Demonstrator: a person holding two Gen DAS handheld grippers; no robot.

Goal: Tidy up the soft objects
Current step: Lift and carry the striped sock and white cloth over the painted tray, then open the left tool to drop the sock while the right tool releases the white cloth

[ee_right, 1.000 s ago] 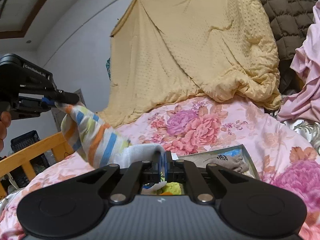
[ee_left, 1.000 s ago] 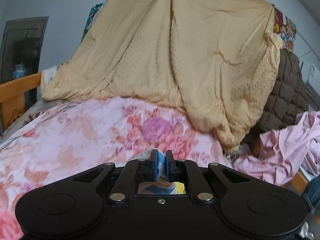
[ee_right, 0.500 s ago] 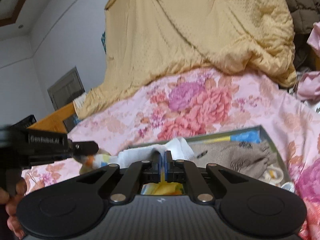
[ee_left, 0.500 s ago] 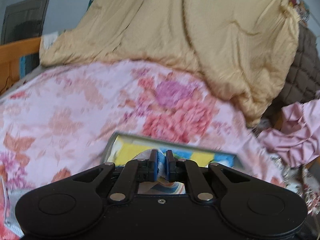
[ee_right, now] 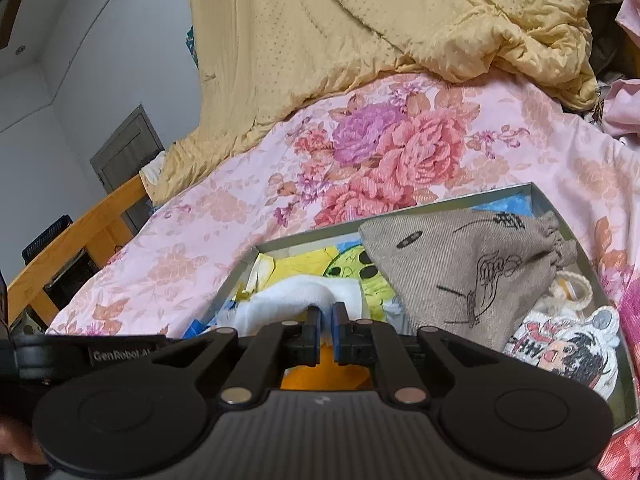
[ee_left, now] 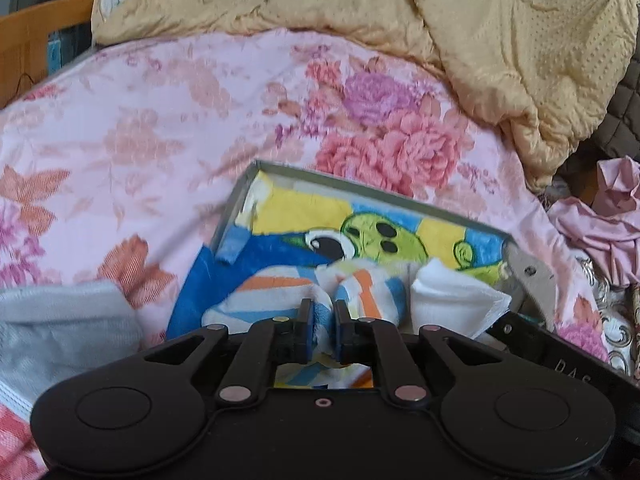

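Floral bedspread [ee_left: 168, 128] | striped white-orange-blue sock [ee_left: 360, 292] | both tools pinch it, barely parted

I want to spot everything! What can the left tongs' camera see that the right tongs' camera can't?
Only the left view: the sock's orange and blue stripes, a grey cloth beside the tray and a blue towel edge hanging over the rim.
Only the right view: a grey pouch, a cartoon-face toy, a door.
Both: the tray, the green cartoon towel inside, the flowery bedspread, the yellow quilt, and tongs pinching the sock.
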